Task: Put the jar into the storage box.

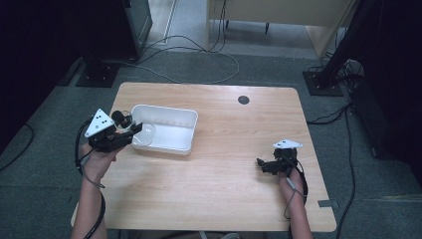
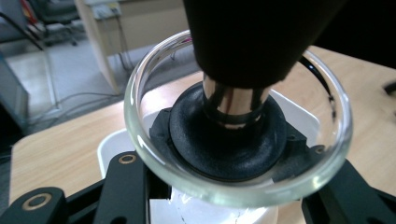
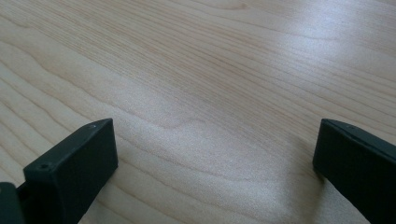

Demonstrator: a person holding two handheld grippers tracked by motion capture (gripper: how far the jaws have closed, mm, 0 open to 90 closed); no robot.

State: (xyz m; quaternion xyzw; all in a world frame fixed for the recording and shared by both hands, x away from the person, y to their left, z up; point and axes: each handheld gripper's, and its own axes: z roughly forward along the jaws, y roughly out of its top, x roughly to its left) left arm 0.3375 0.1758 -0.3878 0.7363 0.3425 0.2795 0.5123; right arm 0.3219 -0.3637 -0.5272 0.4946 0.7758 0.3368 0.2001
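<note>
My left gripper (image 1: 133, 133) is raised over the left end of a white tray (image 1: 166, 147) and is shut on a clear round glass dish (image 1: 143, 134). In the left gripper view the dish (image 2: 135, 126) spans the gap between the two black jaws of the left gripper (image 2: 233, 198). A black object with a shiny metal neck and a round black base (image 2: 229, 140) shows at the dish; I cannot tell if it lies inside. My right gripper (image 1: 265, 165) rests low on the wooden table (image 1: 224, 174) at the right. The right gripper (image 3: 215, 144) is open with bare wood between its jaws.
The tray (image 2: 106, 148) lies below the dish. A dark round grommet (image 1: 243, 99) sits in the table's far edge. Cables (image 1: 199, 55) run over the floor behind, between two black stand bases (image 1: 99, 74) (image 1: 323, 83).
</note>
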